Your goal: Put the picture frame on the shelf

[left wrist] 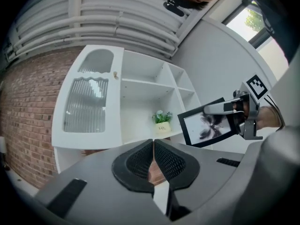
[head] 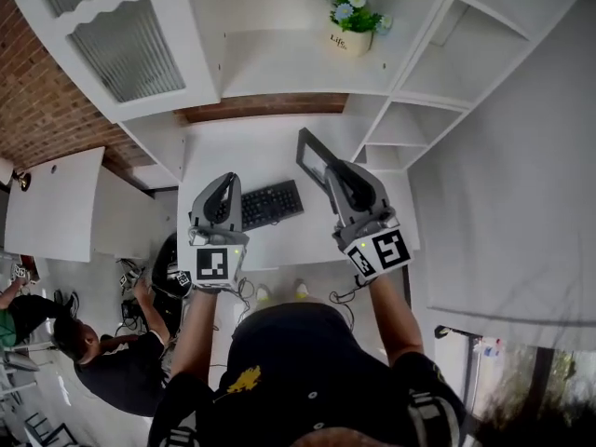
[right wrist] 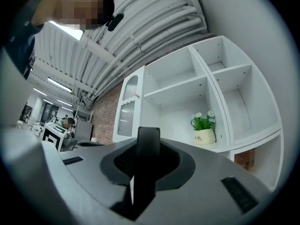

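One gripper does the work: the right gripper (head: 333,169), jaws clamped on the picture frame (head: 311,155) above the worktop (head: 244,152), should carry it toward twelve o'clock and stand it on the shelf (head: 289,80), at nine o'clock of the flower pot (head: 352,35), while the left gripper (head: 226,181) stays out, jaws closed and empty.

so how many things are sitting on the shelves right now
1: the flower pot, on the wide shelf of the white unit, near its right end. The lower compartments are partly hidden.

Two tools (head: 226,182) (head: 343,173), one picture frame (head: 312,161), one flowerpot (head: 349,37), one keyboard (head: 271,203).
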Demonstrator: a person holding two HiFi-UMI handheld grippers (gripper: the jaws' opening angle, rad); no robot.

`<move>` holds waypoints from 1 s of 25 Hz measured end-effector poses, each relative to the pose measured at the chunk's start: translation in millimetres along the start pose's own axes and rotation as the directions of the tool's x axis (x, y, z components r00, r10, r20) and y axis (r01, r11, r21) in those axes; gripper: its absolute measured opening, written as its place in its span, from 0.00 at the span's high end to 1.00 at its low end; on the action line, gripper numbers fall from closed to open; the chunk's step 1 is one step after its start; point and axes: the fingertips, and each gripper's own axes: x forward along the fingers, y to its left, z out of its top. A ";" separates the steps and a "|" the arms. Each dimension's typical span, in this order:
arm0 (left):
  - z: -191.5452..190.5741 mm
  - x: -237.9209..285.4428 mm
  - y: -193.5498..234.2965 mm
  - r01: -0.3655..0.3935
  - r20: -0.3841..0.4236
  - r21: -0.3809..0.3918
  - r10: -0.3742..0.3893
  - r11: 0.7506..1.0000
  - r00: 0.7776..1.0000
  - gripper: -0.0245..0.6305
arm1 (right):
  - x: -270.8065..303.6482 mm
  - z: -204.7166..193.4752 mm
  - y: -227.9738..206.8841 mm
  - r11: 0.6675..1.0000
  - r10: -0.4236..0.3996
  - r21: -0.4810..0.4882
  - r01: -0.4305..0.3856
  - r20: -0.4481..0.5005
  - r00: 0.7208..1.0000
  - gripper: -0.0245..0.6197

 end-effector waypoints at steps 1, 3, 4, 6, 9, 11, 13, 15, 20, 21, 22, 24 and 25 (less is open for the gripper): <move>0.8 3.1 2.0 0.001 0.008 -0.014 -0.001 1.000 1.000 0.92 | 2.3 2.2 -1.4 1.000 0.003 0.006 -0.003 0.002 1.000 0.86; -2.1 9.1 3.2 0.011 0.011 -0.026 -0.011 1.000 1.000 0.92 | 6.6 5.8 -6.1 1.000 0.007 0.015 -0.007 0.003 1.000 0.86; -4.7 11.9 2.7 0.020 0.007 -0.032 -0.019 0.999 1.000 0.92 | 9.1 7.4 -8.4 1.000 0.008 0.014 -0.008 0.000 1.000 0.86; -1.8 18.2 1.3 0.034 0.019 -0.055 -0.033 0.998 0.999 0.92 | 14.3 10.5 -12.6 1.000 0.012 0.010 -0.012 -0.004 1.000 0.86; 2.2 25.5 -2.1 0.061 0.045 -0.057 -0.059 0.996 0.997 0.92 | 23.9 18.8 -18.5 0.999 0.038 0.023 -0.038 0.015 0.999 0.86; -0.8 27.2 -8.5 0.093 0.044 -0.063 -0.091 0.994 0.995 0.92 | 31.1 28.4 -20.3 0.996 0.082 0.039 -0.084 0.046 0.996 0.86; -2.4 28.1 -12.5 0.109 0.039 -0.088 -0.106 0.990 0.994 0.92 | 39.1 39.4 -21.9 0.990 0.126 0.046 -0.130 0.075 0.989 0.86; -2.9 28.5 -11.8 0.107 0.038 -0.098 -0.104 0.989 0.994 0.92 | 47.9 47.0 -25.4 0.988 0.149 0.027 -0.152 0.082 0.985 0.86; -4.7 27.3 0.8 0.088 0.027 -0.102 -0.086 0.991 0.996 0.92 | 71.4 54.1 -38.6 0.983 0.172 0.044 -0.176 0.084 0.982 0.86; -7.9 26.1 3.8 0.081 0.016 -0.105 -0.080 0.991 0.997 0.92 | 75.7 54.8 -40.9 0.981 0.176 0.060 -0.182 0.087 0.980 0.86; -10.1 24.8 6.3 0.076 0.010 -0.105 -0.076 0.992 0.997 0.92 | 79.5 55.2 -42.8 0.980 0.180 0.074 -0.187 0.091 0.979 0.86; -10.3 23.7 10.3 0.072 0.016 -0.098 -0.071 0.993 0.997 0.92 | 87.0 56.5 -46.1 0.977 0.187 0.085 -0.195 0.097 0.978 0.86; -9.5 23.8 12.0 0.070 0.021 -0.097 -0.068 0.993 0.997 0.92 | 90.9 57.9 -47.6 0.976 0.191 0.084 -0.200 0.101 0.976 0.86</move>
